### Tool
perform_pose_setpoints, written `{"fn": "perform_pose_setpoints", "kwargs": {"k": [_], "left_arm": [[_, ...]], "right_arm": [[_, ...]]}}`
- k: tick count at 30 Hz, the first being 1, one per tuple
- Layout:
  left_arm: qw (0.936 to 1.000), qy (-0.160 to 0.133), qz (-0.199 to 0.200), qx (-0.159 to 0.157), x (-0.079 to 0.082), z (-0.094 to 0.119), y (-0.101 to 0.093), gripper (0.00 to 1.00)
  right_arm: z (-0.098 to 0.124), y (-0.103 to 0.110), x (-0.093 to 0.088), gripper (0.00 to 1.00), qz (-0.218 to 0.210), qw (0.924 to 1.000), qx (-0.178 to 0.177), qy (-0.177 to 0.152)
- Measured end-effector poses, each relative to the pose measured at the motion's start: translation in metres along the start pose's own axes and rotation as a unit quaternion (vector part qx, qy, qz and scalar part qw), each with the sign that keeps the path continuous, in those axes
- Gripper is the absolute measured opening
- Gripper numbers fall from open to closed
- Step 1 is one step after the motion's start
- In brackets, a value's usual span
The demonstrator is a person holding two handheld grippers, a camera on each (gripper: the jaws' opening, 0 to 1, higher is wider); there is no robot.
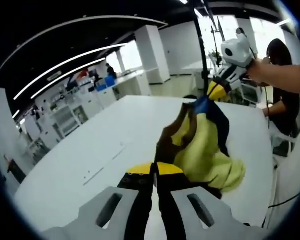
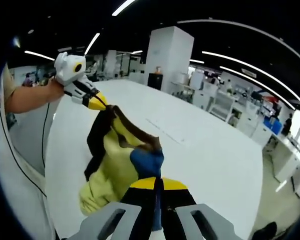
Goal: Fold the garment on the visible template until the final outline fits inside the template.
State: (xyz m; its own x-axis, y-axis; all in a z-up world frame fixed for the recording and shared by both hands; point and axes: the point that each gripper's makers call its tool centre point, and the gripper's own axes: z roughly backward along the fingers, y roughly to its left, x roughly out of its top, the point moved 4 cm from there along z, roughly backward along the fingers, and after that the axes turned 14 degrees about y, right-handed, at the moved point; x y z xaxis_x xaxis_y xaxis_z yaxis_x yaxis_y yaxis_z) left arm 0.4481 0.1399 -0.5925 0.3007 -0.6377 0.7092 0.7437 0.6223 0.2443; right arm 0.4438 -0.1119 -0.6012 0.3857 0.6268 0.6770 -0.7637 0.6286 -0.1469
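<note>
No brand, label or readable writing shows on anything, and no container can be made out clearly; blue shapes on the far benches are too small to identify.

In the left gripper view, the left hand-held gripper (image 1: 155, 172) rises from 6 o'clock with its yellow-tipped jaws pressed together on an edge of the garment (image 1: 202, 145), a yellow, dark brown and blue piece of cloth. The garment hangs bunched between the two tools, lifted above the white worktop (image 1: 89, 155), with its lowest yellow folds toward 4 o'clock. At 2 o'clock the right hand-held gripper (image 1: 217, 90), white-bodied with yellow tips, pinches the garment's blue corner, and a person's hand (image 1: 262, 72) holds that tool. Thin pale lines (image 1: 104, 162) on the worktop at 8 o'clock may be template markings; that cannot be told for sure.

In the right gripper view, the right hand-held gripper (image 2: 157, 187) comes up from 6 o'clock, its jaws clamped on the blue part of the garment (image 2: 114, 165). The cloth stretches away toward 11 o'clock, where the left hand-held gripper (image 2: 97, 104) grips its dark edge, held by a hand (image 2: 52, 90). The worktop (image 2: 205, 150) spreads beneath, with faint lines (image 2: 165, 131) near the centre. White pillars and workbenches stand in the background of both views.
</note>
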Motion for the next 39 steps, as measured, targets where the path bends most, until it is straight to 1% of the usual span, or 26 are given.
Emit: {"fn": "perform_pose_setpoints", "kwargs": {"k": [7, 13, 21, 26, 29, 31, 39], "left_arm": [[1.0000, -0.004, 0.000, 0.003, 0.010, -0.006, 0.013, 0.00], [1.0000, -0.003, -0.001, 0.007, 0.014, -0.011, 0.025, 0.00], [1.0000, 0.002, 0.001, 0.007, 0.019, -0.029, 0.040, 0.00], [0.9999, 0.011, 0.005, 0.005, 0.017, -0.045, 0.048, 0.00], [0.9998, 0.016, 0.007, 0.003, 0.015, -0.053, 0.052, 0.00], [0.9997, 0.022, 0.007, 0.001, 0.013, -0.059, 0.053, 0.00], [0.9994, 0.033, 0.013, -0.001, 0.009, -0.080, 0.061, 0.00]], "right_arm": [[-0.004, -0.013, 0.009, 0.00, -0.005, 1.0000, -0.001, -0.006], [-0.011, -0.022, 0.018, 0.00, -0.004, 1.0000, 0.000, -0.009], [-0.022, -0.038, 0.025, 0.00, 0.000, 1.0000, -0.001, -0.005], [-0.032, -0.047, 0.024, 0.00, 0.001, 1.0000, -0.002, 0.001], [-0.039, -0.052, 0.023, 0.00, -0.004, 1.0000, -0.004, 0.005], [-0.044, -0.056, 0.023, 0.00, -0.003, 1.0000, -0.007, 0.002], [-0.065, -0.067, 0.022, 0.00, -0.008, 0.9999, -0.006, 0.014]]}}
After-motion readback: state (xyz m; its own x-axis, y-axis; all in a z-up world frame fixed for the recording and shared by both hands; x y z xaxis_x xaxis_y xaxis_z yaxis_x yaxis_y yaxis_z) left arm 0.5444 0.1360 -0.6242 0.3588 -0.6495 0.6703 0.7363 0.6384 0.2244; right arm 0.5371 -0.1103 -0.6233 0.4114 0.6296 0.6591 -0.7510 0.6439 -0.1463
